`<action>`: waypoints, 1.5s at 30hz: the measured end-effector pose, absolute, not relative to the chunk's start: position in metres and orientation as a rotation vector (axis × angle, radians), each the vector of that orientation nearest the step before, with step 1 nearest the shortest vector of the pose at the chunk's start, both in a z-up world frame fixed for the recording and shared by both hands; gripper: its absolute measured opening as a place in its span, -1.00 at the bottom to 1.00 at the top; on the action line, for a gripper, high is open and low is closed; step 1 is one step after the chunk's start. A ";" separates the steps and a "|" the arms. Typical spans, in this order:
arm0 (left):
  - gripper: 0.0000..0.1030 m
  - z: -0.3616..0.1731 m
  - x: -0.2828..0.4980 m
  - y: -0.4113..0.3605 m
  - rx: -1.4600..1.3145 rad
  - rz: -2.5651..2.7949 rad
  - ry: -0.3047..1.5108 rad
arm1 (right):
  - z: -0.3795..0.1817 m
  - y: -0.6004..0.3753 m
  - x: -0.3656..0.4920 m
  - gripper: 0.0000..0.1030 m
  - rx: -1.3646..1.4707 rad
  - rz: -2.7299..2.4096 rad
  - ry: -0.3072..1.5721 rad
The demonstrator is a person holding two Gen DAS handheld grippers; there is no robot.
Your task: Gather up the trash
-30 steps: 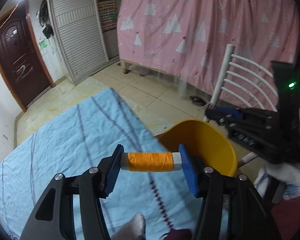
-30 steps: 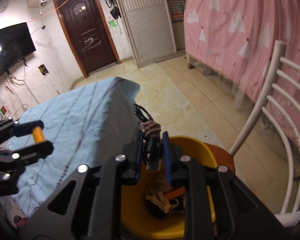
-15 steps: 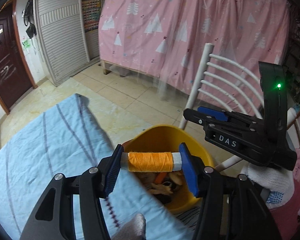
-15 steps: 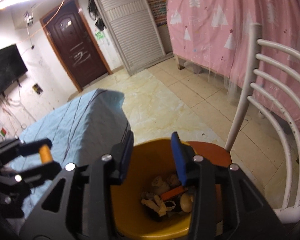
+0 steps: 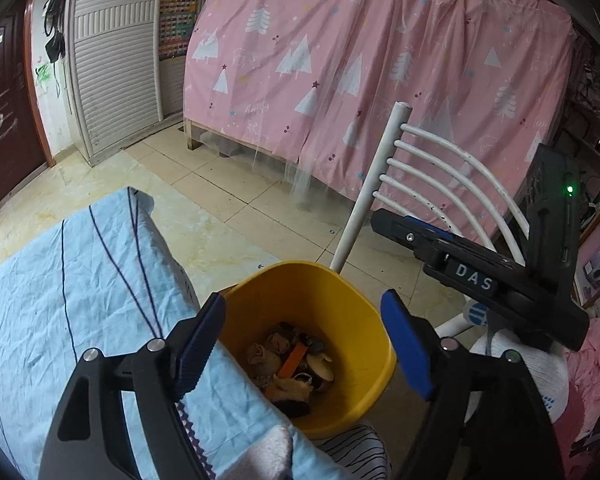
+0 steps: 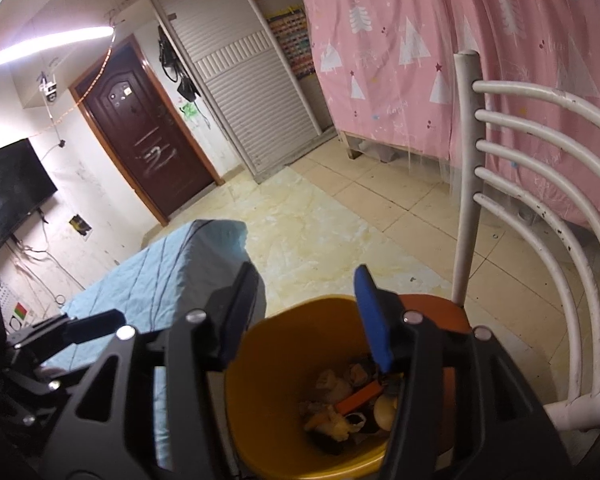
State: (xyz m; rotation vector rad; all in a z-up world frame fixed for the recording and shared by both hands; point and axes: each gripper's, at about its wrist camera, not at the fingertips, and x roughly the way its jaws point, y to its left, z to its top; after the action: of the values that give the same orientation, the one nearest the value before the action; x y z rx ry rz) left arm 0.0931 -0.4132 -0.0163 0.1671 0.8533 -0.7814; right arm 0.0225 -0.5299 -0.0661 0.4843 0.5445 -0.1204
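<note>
A yellow bin stands on a chair seat beside the blue-clothed table. Crumpled scraps, shells and an orange piece lie at its bottom. My left gripper hangs over the bin's near rim; its jaws are opening, with nothing between the blue pads. In the right wrist view my right gripper is above the bin; its jaws are opening too and hold nothing. The trash shows below its right finger. The right gripper reaches in from the right, held by a white-gloved hand.
A light blue striped cloth covers the table left of the bin. The white chair back rises right of the bin over the brown seat. Tiled floor, a pink curtain and a dark door lie beyond.
The left gripper let go of the orange thread spool and its jaws spread wide. The right gripper dropped a small dark item and kept widening. Both views swung toward the bin.
</note>
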 end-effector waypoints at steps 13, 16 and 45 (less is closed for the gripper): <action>0.45 -0.006 0.089 -0.349 0.111 -0.686 0.757 | -0.050 -0.494 0.022 0.88 0.444 -0.100 0.489; 0.51 -0.003 0.088 -0.323 0.093 -0.611 0.708 | -0.042 -0.477 0.024 0.88 0.424 -0.084 0.458; 0.58 -0.007 0.070 -0.080 -0.083 -0.143 0.593 | -0.036 -0.259 0.056 0.88 0.166 0.234 0.481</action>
State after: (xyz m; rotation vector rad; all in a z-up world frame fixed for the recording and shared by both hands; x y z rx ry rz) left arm 0.0696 -0.0802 -0.0067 -0.0833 0.5931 -0.1426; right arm 0.0562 -0.2589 -0.0359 0.1662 0.4808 0.2338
